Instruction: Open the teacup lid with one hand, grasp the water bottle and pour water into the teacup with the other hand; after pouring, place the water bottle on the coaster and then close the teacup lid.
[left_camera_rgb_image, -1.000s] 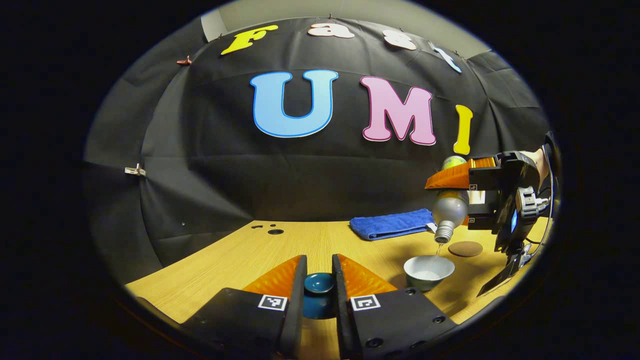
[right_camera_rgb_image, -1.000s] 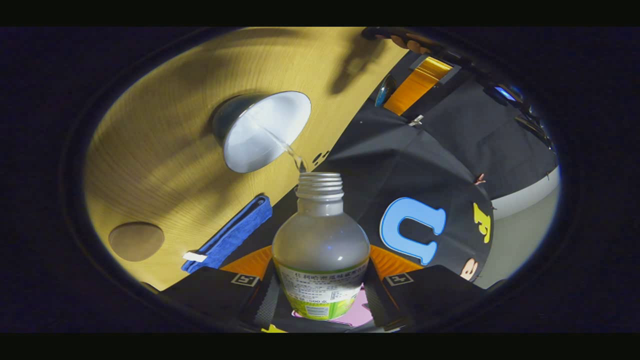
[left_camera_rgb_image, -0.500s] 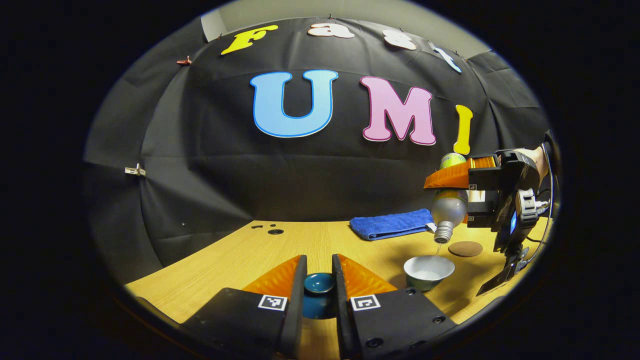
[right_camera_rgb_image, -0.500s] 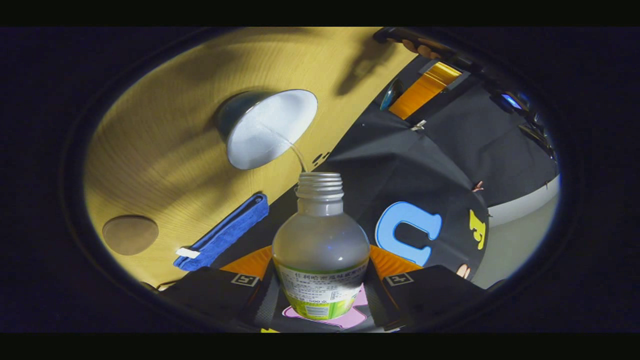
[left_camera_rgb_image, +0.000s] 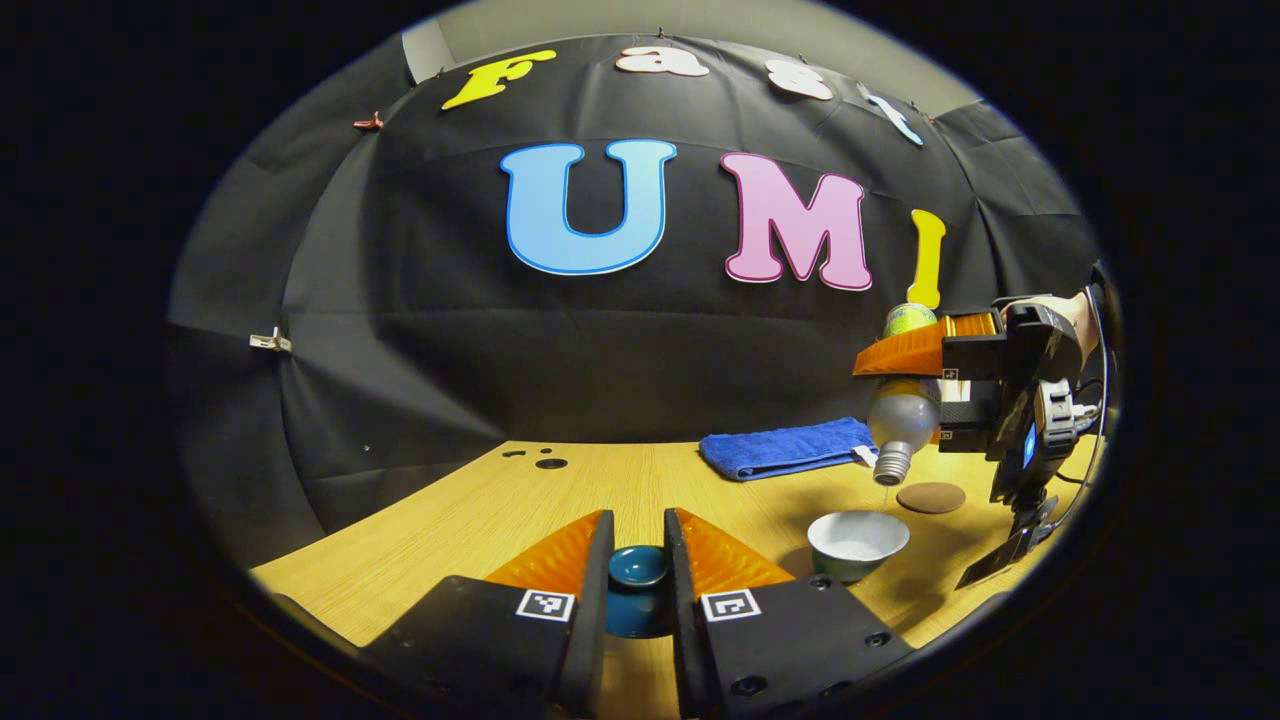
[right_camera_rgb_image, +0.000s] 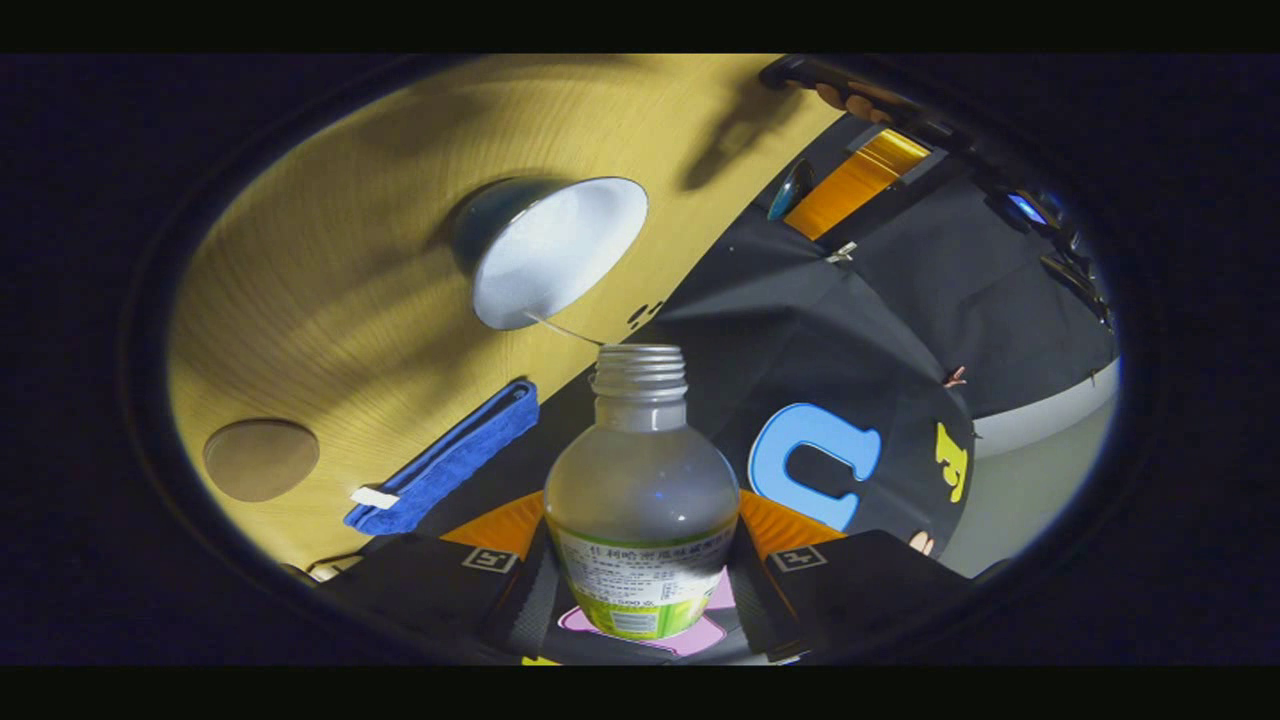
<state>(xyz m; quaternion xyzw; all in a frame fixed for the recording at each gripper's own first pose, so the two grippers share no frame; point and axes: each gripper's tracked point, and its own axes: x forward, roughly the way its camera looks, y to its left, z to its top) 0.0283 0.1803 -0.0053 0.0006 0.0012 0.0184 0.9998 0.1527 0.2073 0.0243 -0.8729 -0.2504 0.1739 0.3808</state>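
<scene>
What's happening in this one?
A person works two handheld grippers. The right gripper clamps a water bottle, tipped mouth-down over the open teacup, with only a thin trickle leaving it. The left gripper holds the teacup lid off to the side, low over the wooden table. The coaster beyond the cup is bare; a blue towel lies behind.

My teacup lid (left_camera_rgb_image: 638, 566) was deep blue; the teacup (left_camera_rgb_image: 858, 541) white inside, towel (left_camera_rgb_image: 782, 448) blue, coaster (left_camera_rgb_image: 930, 497) brown, table (left_camera_rgb_image: 480, 525) pale woodgrain.
</scene>
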